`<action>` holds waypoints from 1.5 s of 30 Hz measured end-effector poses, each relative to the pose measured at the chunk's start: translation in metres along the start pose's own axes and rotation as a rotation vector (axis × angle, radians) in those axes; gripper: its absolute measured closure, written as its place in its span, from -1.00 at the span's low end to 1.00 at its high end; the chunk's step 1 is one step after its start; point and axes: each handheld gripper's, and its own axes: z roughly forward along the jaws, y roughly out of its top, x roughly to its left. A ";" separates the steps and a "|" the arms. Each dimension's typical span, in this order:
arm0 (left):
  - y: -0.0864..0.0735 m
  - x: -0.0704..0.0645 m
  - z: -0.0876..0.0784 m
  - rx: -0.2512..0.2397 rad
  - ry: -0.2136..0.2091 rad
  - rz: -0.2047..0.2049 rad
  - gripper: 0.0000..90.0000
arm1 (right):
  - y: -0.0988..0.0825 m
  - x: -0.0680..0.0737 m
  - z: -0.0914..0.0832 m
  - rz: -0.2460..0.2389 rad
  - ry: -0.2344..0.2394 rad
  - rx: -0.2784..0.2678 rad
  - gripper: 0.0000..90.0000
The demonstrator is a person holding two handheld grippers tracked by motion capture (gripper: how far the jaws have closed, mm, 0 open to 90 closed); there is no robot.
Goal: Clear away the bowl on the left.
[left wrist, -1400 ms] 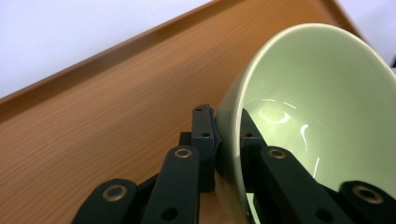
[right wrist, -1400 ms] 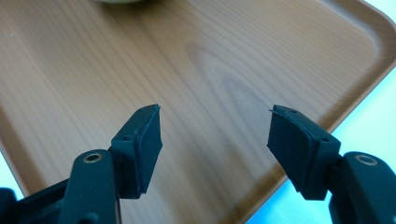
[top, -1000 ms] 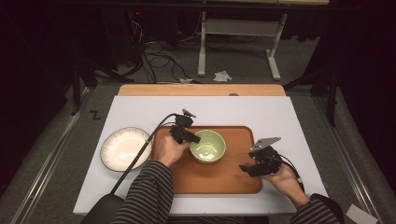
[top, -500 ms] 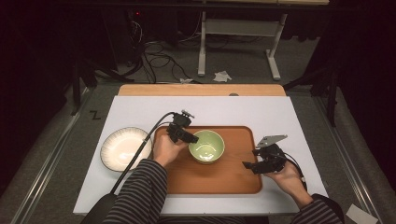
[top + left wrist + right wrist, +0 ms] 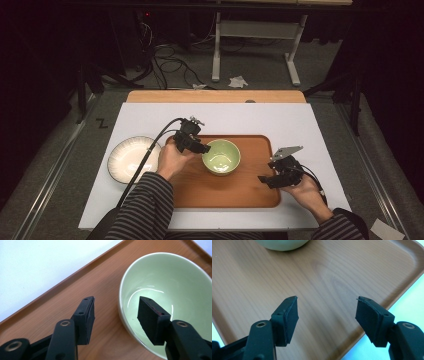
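Pale green ceramic bowl [image 5: 281, 244]: cut off by the top edge in the right gripper view, only its underside visible. In the left gripper view its right side passes out of frame. Round white ribbed plate [image 5: 131, 159]: partly hidden behind the black cable [image 5: 145, 157].

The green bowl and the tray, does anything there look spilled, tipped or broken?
Nothing stands out. The green bowl sits upright and empty on the wooden tray, no spill or chip visible. The left gripper has its open jaws astride the bowl's rim.
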 end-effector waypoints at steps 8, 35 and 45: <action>-0.005 0.000 -0.020 -0.019 0.031 0.027 0.04 | -0.001 0.000 -0.002 -0.008 0.010 -0.019 -0.21; -0.042 0.014 -0.073 -0.137 0.033 -0.038 -0.01 | -0.002 0.001 0.000 -0.012 0.011 0.005 -0.21; -0.057 0.017 -0.085 -0.162 0.033 -0.064 -0.02 | -0.002 0.001 0.001 -0.005 0.009 0.013 -0.21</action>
